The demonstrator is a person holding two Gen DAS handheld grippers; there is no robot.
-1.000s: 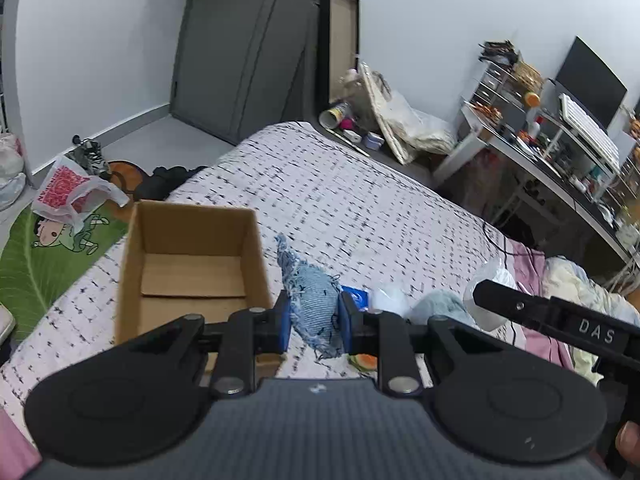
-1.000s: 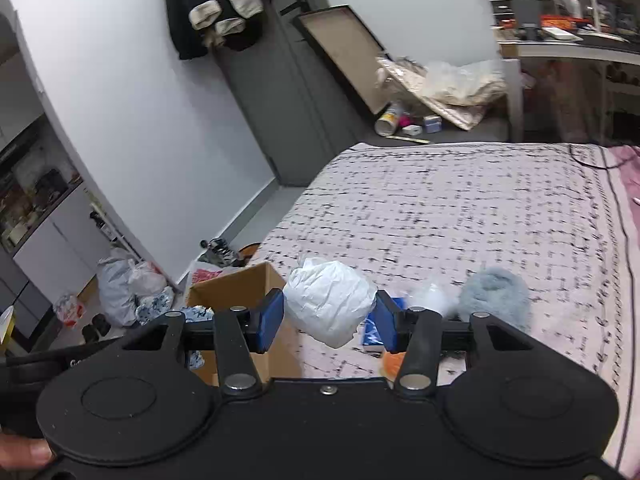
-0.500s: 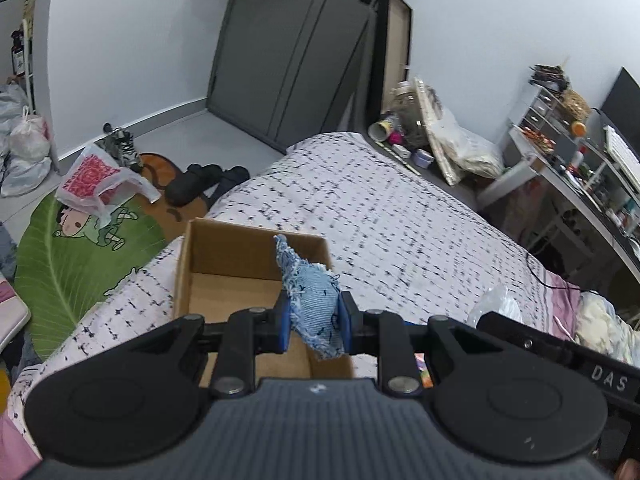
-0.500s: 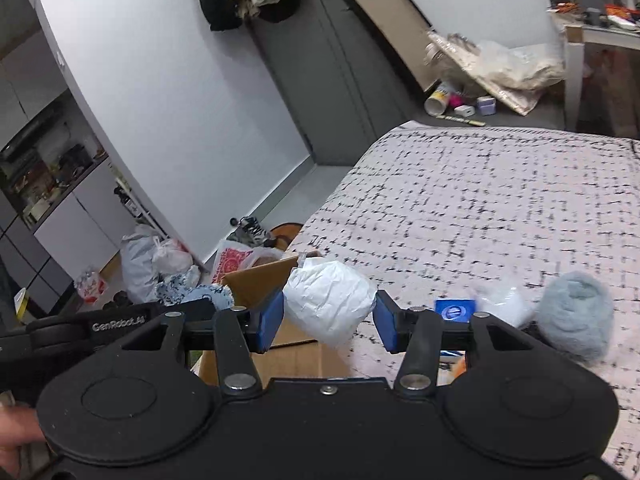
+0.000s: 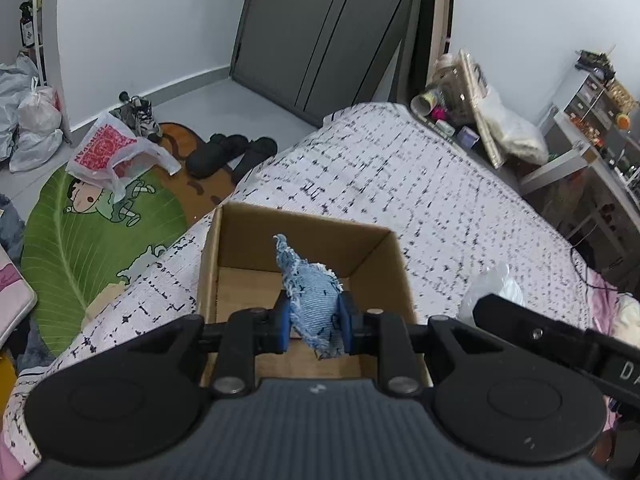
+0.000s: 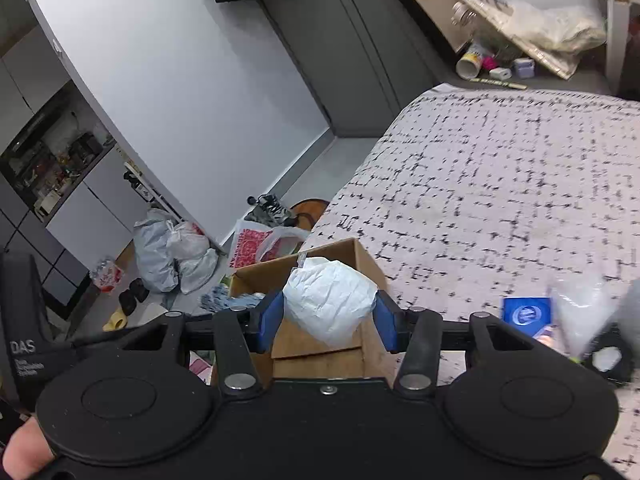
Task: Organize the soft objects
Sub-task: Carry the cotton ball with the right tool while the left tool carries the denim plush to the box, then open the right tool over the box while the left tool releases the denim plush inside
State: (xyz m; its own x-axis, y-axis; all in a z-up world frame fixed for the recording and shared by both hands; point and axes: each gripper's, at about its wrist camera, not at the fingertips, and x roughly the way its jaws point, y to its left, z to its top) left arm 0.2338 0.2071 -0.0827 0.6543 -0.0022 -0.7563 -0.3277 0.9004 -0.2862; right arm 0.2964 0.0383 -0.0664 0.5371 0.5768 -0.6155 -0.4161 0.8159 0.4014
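Both grippers have travelled across the bed since a second ago, so the open brown cardboard box [image 5: 304,248], earlier off at 9 o'clock of the left gripper, now sits straight ahead of it at 12 o'clock. That left gripper [image 5: 313,324] has its jaws drawn narrow, the blue pads pinching a frayed blue denim pouch [image 5: 310,300] that hangs above the box's opening, its pointed tip standing up toward 12 o'clock. From the right wrist view, the right gripper [image 6: 328,318] holds its jaws at a middling width, clamped on a crumpled white paper-wrapped bundle [image 6: 330,300], which hovers over the near corner of the same box [image 6: 320,256]. The box rests at the edge of the white bedspread with black dashes [image 6: 500,184]. At 3 o'clock of the right gripper, on the bedspread, lie a small blue square packet [image 6: 526,312] and, just beside it, a blurred clear plastic bag [image 6: 580,312]. On the floor at 10 o'clock of the left gripper lie a green leaf-shaped rug [image 5: 80,236] and a red-and-white plastic shopping bag [image 5: 114,152].
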